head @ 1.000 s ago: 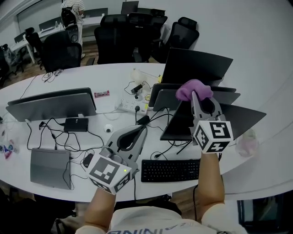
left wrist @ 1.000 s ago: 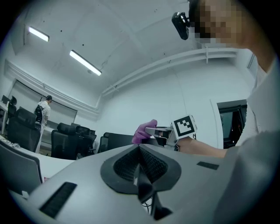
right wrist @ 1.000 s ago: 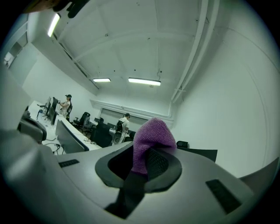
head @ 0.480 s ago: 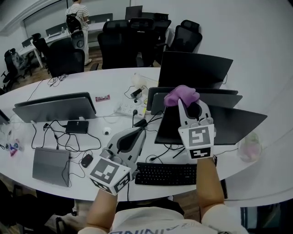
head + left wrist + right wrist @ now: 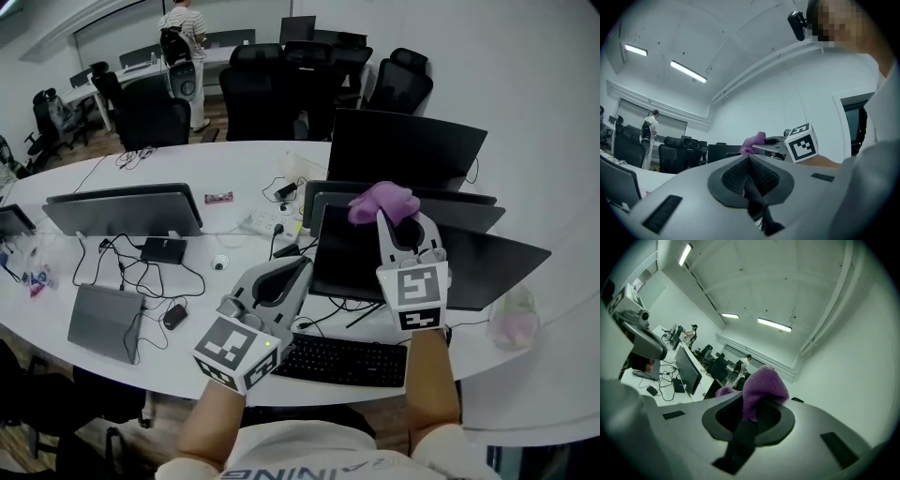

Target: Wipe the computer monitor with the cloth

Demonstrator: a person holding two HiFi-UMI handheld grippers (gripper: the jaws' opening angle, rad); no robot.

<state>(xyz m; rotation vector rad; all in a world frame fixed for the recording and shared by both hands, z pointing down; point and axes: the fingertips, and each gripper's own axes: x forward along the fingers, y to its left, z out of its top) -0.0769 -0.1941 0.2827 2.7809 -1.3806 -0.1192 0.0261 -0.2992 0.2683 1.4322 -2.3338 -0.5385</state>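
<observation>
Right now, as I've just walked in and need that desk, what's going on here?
A person holds a two-jaw gripper in each hand. The right gripper is shut on a purple cloth, raised by the top edge of the nearest monitor; contact with the screen is unclear. The left gripper is shut and empty, over the desk near the keyboard.

One worktop (image 5: 234, 169) carries five monitors that can be counted for sure: one alone at the left (image 5: 122, 211) and four crowded together at the right, the nearest of them (image 5: 361, 262) in front. There is one keyboard (image 5: 342, 361), one mouse (image 5: 173, 317), one closed grey laptop (image 5: 103, 323) and one power strip (image 5: 267, 223). One purple cloth (image 5: 382, 200) shows. Two tools are in view, the left hand-held gripper (image 5: 302, 265) and the right hand-held gripper (image 5: 384, 216). One person (image 5: 183, 37) stands far left among several black office chairs (image 5: 258, 89), too overlapped to count.
</observation>
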